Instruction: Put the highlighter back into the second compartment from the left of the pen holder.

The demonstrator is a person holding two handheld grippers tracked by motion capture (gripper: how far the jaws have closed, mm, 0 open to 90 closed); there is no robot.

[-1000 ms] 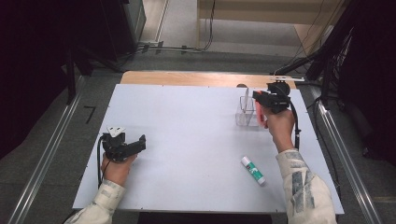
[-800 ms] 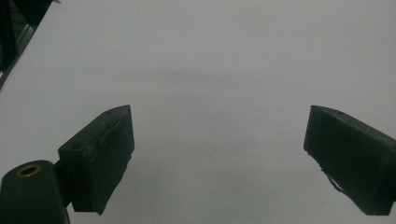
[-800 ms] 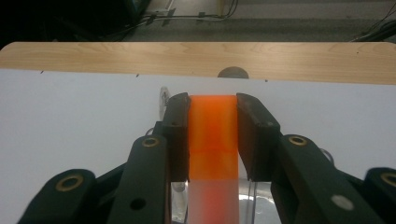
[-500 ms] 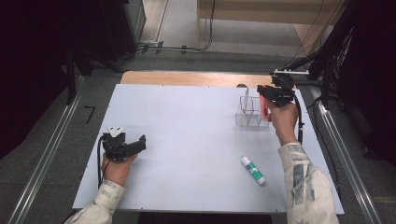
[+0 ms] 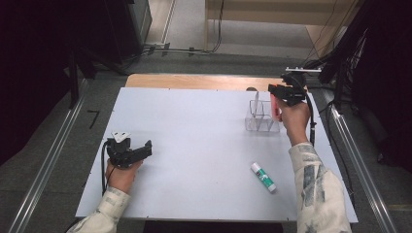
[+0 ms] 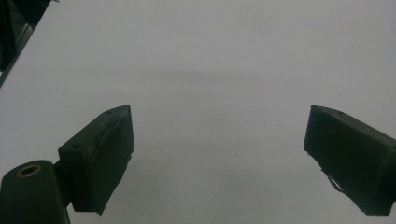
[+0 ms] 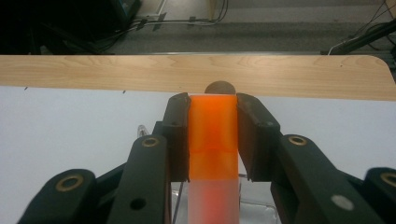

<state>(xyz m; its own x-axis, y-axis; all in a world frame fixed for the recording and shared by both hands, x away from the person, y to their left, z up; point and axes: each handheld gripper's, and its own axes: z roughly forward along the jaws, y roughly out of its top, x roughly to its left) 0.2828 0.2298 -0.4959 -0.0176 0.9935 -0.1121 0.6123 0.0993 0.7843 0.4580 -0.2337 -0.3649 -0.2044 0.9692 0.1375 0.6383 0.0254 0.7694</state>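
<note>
Holding an orange marker (image 7: 212, 140) clamped upright between its jaws, the right tongs (image 5: 281, 93) hang over the clear organizer (image 5: 262, 118) at the far right of the tabletop (image 5: 194, 145), with the marker's lower end apparently at or just inside a compartment, though I cannot tell which one. That item looks nearly stowed; what is left seems to be lowering and releasing it, then fetching the green-and-white glue stick (image 5: 263, 177) lying near the front edge. The left tongs (image 6: 217, 158) rest wide apart and empty over bare tabletop.
</note>
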